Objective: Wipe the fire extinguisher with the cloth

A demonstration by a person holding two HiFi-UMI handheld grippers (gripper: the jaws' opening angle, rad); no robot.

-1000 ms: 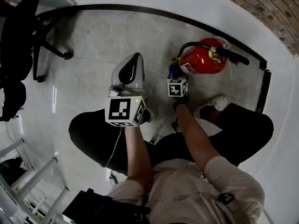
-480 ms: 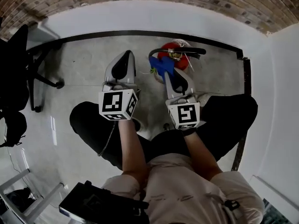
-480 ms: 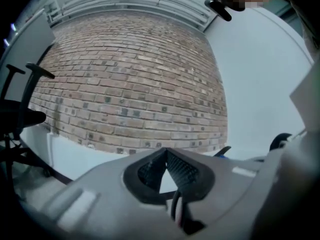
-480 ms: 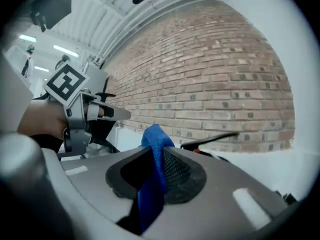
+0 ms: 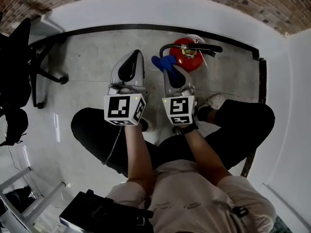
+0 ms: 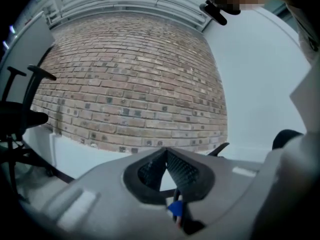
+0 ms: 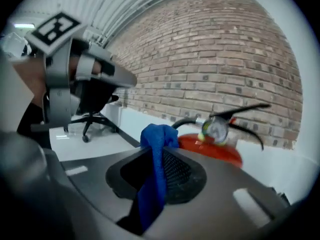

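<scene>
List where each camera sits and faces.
Head view: on the person's head, facing steeply down; shows arms, legs, left gripper, right gripper.
Left gripper view: on that gripper, facing the brick wall; its shut, empty jaws show.
Right gripper view: on that gripper, facing the fire extinguisher; jaws shut on the blue cloth.
Shared: head and right gripper views show extinguisher and cloth.

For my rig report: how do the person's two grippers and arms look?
Both the left gripper and right gripper have smooth grey shells tapering to a tip, with black textured pads inside. Each carries a white cube with black square markers and a small green light. A thin cable hangs from the left one. The person wears a pale short-sleeved shirt.
</scene>
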